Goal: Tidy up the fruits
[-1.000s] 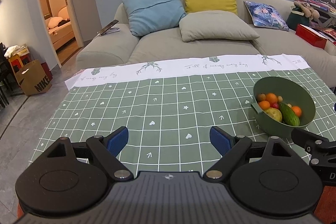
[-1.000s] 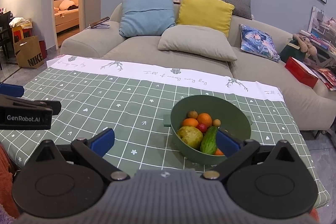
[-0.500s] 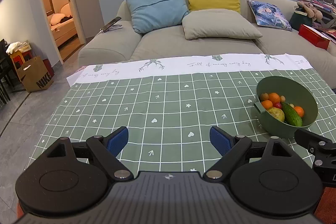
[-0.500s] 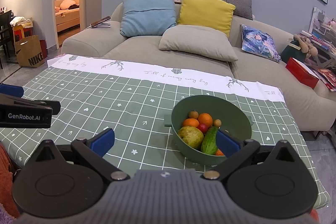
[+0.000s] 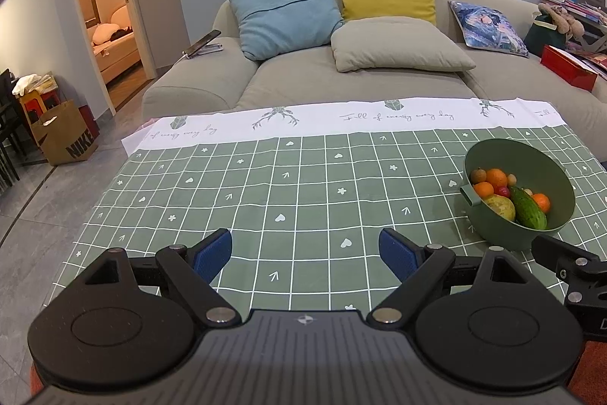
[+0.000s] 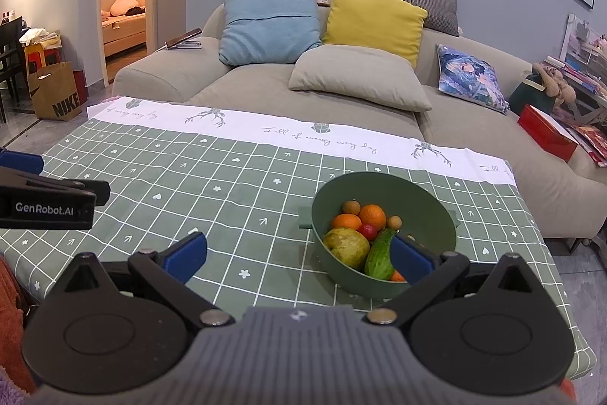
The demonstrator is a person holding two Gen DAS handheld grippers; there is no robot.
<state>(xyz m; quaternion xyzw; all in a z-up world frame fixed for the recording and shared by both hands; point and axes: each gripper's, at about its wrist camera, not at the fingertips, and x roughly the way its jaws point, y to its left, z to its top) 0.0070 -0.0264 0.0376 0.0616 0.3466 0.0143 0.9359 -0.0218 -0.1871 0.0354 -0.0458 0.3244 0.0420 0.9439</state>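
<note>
A green bowl (image 6: pixel 425 192) stands on the right half of the checked tablecloth (image 6: pixel 212 200); in the left wrist view the same bowl (image 5: pixel 557 185) is at the far right. It holds oranges (image 6: pixel 372 215), a yellow-green pear (image 6: pixel 346 245), a cucumber (image 6: pixel 379 256), a small red fruit (image 6: pixel 367 231) and brown longans (image 6: pixel 350 207). My right gripper (image 6: pixel 299 255) is open above the near table edge, its right finger in front of the bowl's near rim. My left gripper (image 5: pixel 305 251) is open and empty over the bare cloth, left of the bowl.
A beige sofa (image 5: pixel 341 78) with blue, yellow and grey cushions runs behind the table. A paper Nike bag (image 5: pixel 64 139) stands on the floor at the left, near a doorway. A red box (image 6: pixel 546 131) lies on the sofa's right end.
Both views have drifted slightly back and up, so the bowl sits a little lower and farther off in each. Both grippers stay open and nothing was grasped.
</note>
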